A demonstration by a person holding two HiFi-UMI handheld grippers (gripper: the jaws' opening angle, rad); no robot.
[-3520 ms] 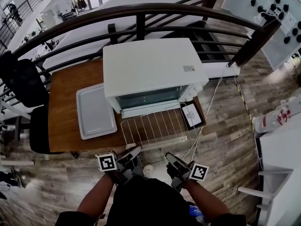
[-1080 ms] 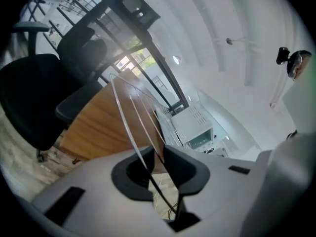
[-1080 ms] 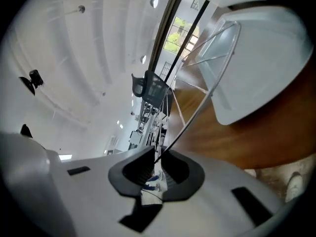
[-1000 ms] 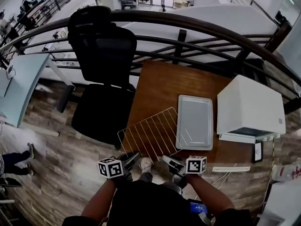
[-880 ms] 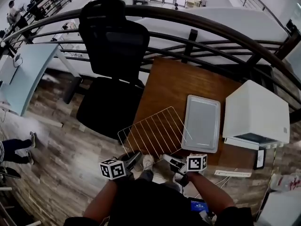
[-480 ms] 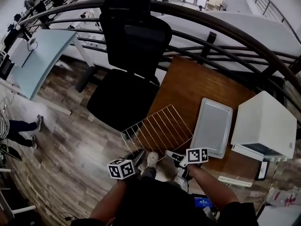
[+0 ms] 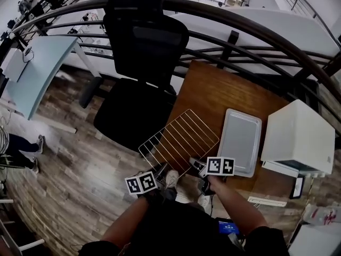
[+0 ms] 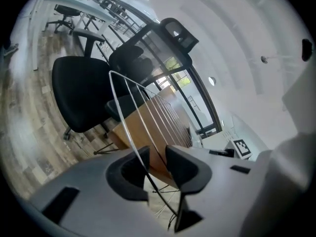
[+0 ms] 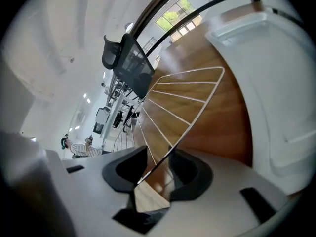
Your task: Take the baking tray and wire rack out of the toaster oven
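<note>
The wire rack lies over the front left corner of the wooden table, left of the grey baking tray; its near edge overhangs the table. My left gripper is at the rack's near left edge and my right gripper at its near right edge. In the left gripper view the rack's rim wire runs between the jaws of the left gripper, with a gap beside it. In the right gripper view the rack passes loosely between the wide jaws of the right gripper. Both pairs of jaws have just been opening.
The white toaster oven stands at the table's right end, past the tray. A black office chair stands left of the table. A dark curved railing runs behind the table. Wooden floor lies below.
The rack, which stuck out in front of the oven 3.5 s ago, now lies left of the tray. Both grippers have sunk with it toward the table.
</note>
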